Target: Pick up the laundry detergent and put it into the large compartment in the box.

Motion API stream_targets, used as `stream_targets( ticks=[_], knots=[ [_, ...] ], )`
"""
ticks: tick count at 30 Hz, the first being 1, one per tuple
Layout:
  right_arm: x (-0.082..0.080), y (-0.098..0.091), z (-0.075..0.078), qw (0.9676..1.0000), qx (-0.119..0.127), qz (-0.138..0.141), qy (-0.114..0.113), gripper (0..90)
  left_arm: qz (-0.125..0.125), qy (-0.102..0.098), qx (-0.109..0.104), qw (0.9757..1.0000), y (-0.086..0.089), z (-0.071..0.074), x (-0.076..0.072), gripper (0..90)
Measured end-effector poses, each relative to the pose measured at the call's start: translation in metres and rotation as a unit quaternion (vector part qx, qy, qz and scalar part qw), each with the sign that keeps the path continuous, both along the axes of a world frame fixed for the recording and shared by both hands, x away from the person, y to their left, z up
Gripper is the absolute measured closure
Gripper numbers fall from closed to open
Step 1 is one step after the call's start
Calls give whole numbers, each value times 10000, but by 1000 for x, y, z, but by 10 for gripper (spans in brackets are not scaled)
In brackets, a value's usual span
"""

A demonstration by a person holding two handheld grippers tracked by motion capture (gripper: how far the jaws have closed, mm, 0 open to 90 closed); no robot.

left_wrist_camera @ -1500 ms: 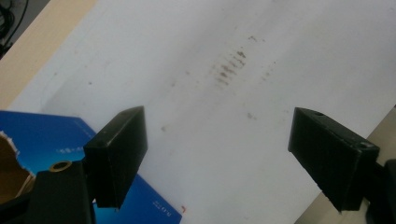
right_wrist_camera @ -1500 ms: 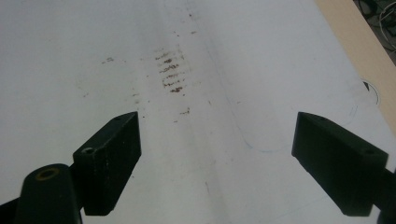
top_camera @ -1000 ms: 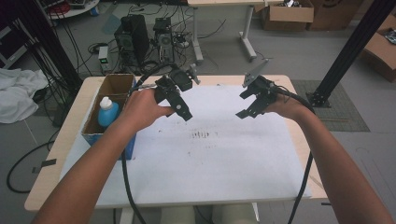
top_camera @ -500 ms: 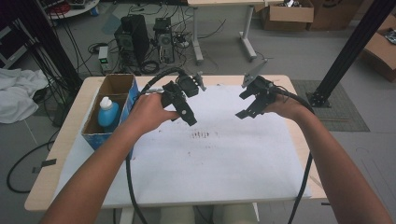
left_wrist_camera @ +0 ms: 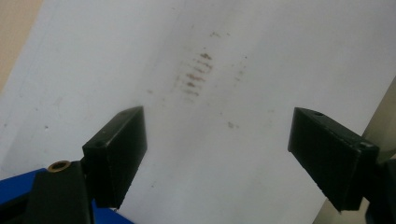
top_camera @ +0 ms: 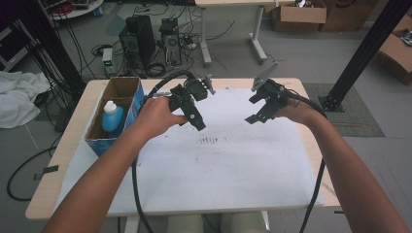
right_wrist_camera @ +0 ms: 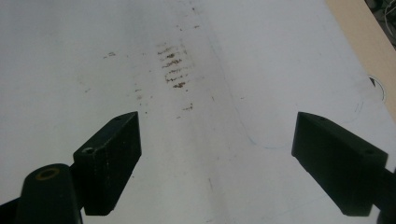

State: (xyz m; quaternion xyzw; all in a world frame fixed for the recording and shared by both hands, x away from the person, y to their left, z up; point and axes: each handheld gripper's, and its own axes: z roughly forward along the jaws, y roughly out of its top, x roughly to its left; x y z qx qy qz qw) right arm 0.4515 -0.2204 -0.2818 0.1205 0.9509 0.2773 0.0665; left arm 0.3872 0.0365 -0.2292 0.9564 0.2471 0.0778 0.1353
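Brown smudges [left_wrist_camera: 195,77] close between tool jaws; high view adds bottle [top_camera: 112,116].

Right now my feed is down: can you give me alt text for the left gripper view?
The left gripper hangs with its two black jaws wide apart and nothing between them, above a white sheet. A patch of short brown smudge marks lies on the sheet ahead of the jaws, and a strip of tan table shows at the upper left.
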Motion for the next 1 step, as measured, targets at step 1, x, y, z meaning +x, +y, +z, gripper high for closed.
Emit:
stream_targets(
  ticks=[1],
  knots=[
    [0, 0, 0, 10000, -11, -3, 7, 157, 1, -10, -14, 10000, 0, 0, 0, 204]
  ],
)
